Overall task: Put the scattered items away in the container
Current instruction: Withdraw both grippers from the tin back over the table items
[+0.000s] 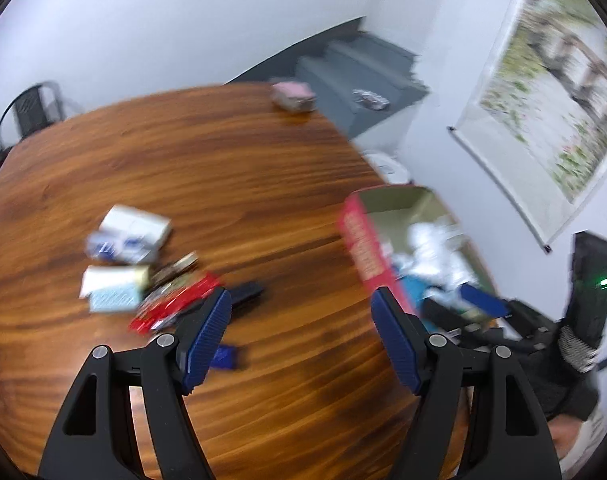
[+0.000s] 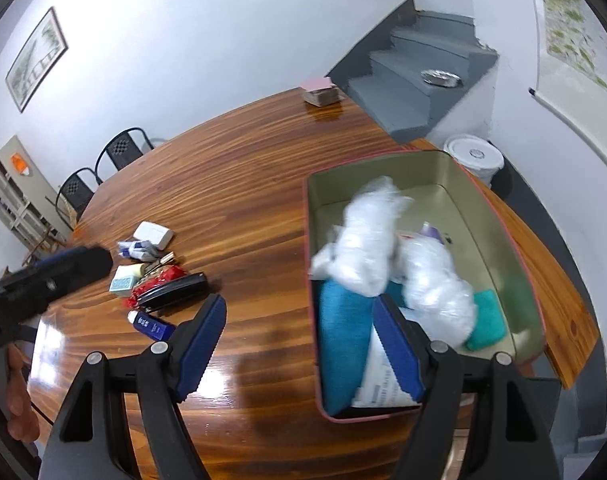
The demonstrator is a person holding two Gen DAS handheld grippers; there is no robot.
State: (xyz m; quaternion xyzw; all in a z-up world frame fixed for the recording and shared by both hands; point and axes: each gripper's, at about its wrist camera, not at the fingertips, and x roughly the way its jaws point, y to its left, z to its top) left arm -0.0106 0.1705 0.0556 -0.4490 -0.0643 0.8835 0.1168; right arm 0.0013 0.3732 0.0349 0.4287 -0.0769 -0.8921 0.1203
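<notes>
**Both grippers open over the table, tin partly filled**

Left wrist view: the left gripper (image 1: 301,316) has its fingers wide apart, with nothing between them. Under it lies the wooden table (image 1: 231,168). A blurred pile of small items (image 1: 143,268) lies at the left; it seems to hold boxes and a red packet. The tin (image 1: 363,240) stands at the right.

Right wrist view: the right gripper (image 2: 299,324) is also spread, empty, at the tin's (image 2: 499,216) near left corner. Inside lie white plastic bundles (image 2: 367,236) and teal cloths (image 2: 339,344). The pile (image 2: 155,276) stays on the table (image 2: 243,184), well apart from the tin.
</notes>
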